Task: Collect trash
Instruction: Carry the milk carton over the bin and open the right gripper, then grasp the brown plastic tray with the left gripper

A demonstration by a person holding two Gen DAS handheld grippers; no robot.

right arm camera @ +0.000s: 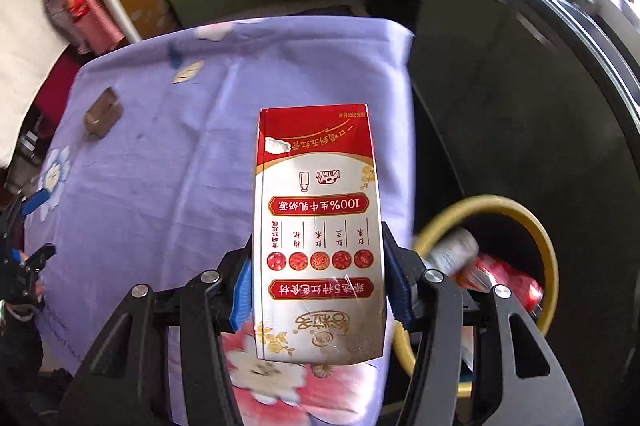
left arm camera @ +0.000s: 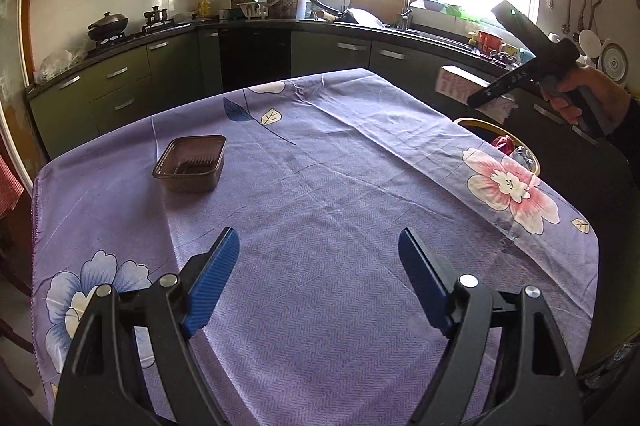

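Observation:
My right gripper [right arm camera: 318, 286] is shut on a red and white milk carton [right arm camera: 318, 218] and holds it in the air over the table's right edge, beside a yellow-rimmed trash bin [right arm camera: 550, 258] that holds a red wrapper and a can. In the left wrist view the right gripper [left arm camera: 486, 94] shows at the upper right with the carton [left arm camera: 454, 84] above the bin [left arm camera: 480, 124]. My left gripper [left arm camera: 318, 246] is open and empty above the table's near part. A brown plastic tray [left arm camera: 190, 162] lies on the purple floral tablecloth [left arm camera: 320, 186]; it also shows in the right wrist view [right arm camera: 102, 118].
Green kitchen cabinets [left arm camera: 120, 86] and a dark counter [left arm camera: 420, 34] with a sink and dishes run behind and to the right of the table. A stove with a wok [left arm camera: 108, 26] is at the far left. A dark cabinet front [right arm camera: 500, 86] stands close behind the bin.

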